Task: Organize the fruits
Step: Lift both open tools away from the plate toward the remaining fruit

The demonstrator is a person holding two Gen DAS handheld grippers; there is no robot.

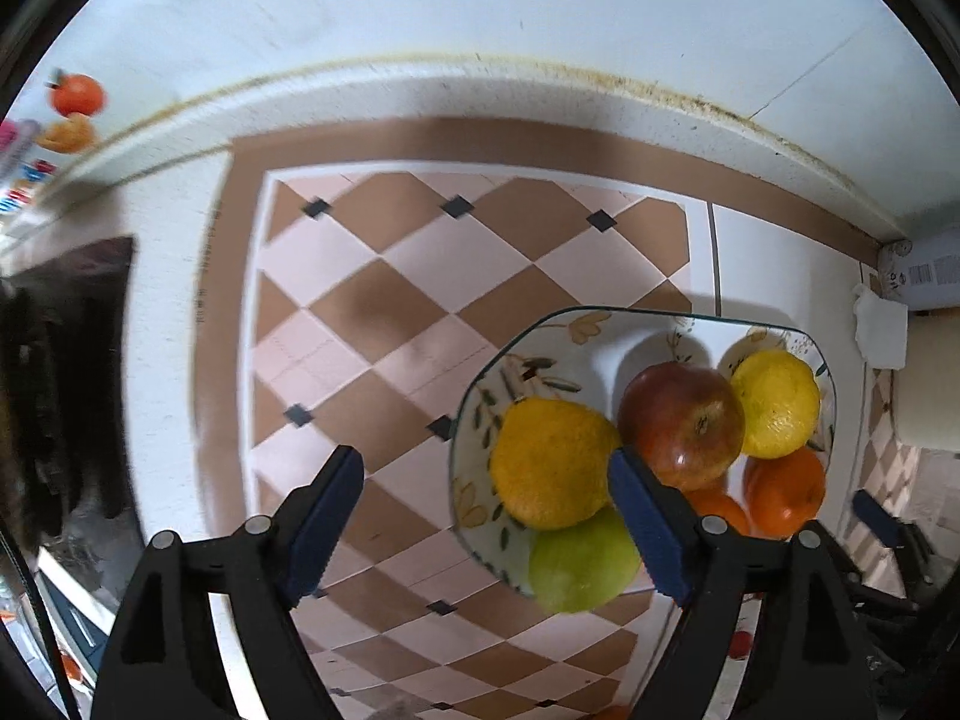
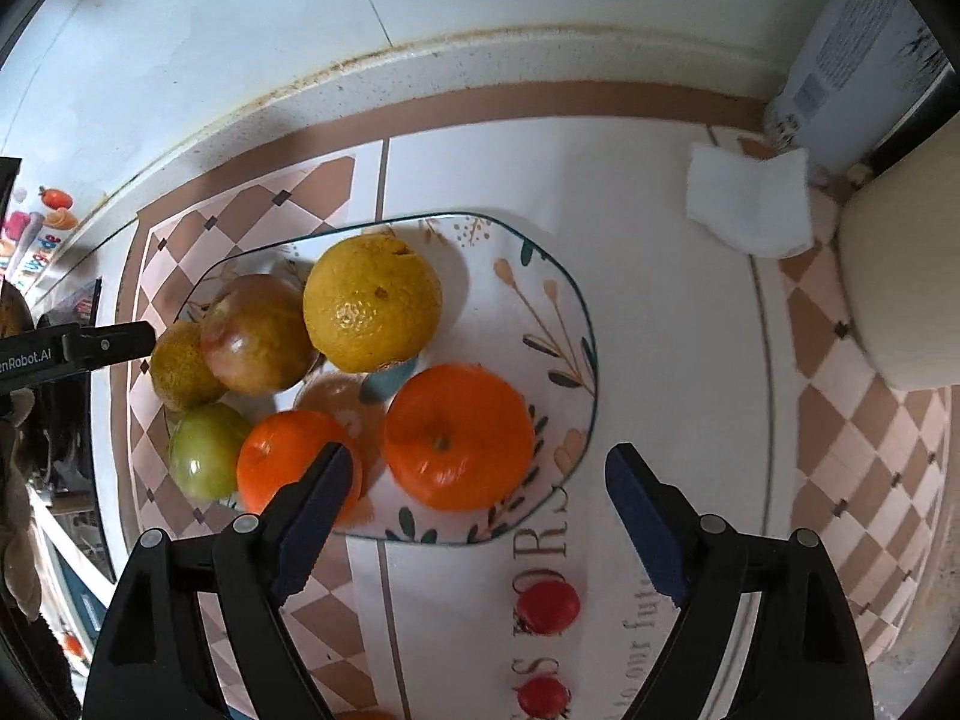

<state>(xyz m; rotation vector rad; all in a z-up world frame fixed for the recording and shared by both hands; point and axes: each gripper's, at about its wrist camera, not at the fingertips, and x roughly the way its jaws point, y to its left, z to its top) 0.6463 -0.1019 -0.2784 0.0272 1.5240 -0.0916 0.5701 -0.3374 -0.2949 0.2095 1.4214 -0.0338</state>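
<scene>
A floral glass plate holds several fruits: a large yellow citrus, a red-green apple, a smaller yellow citrus, a green apple, an orange and a second orange. My right gripper is open and empty above the plate's near edge, by the oranges. My left gripper is open and empty over the mat, its right finger above the plate's left side; it shows in the right wrist view.
A checkered brown and pink mat covers the white counter. A folded white tissue lies at the back right beside a white bottle and a cream container. The wall runs along the back.
</scene>
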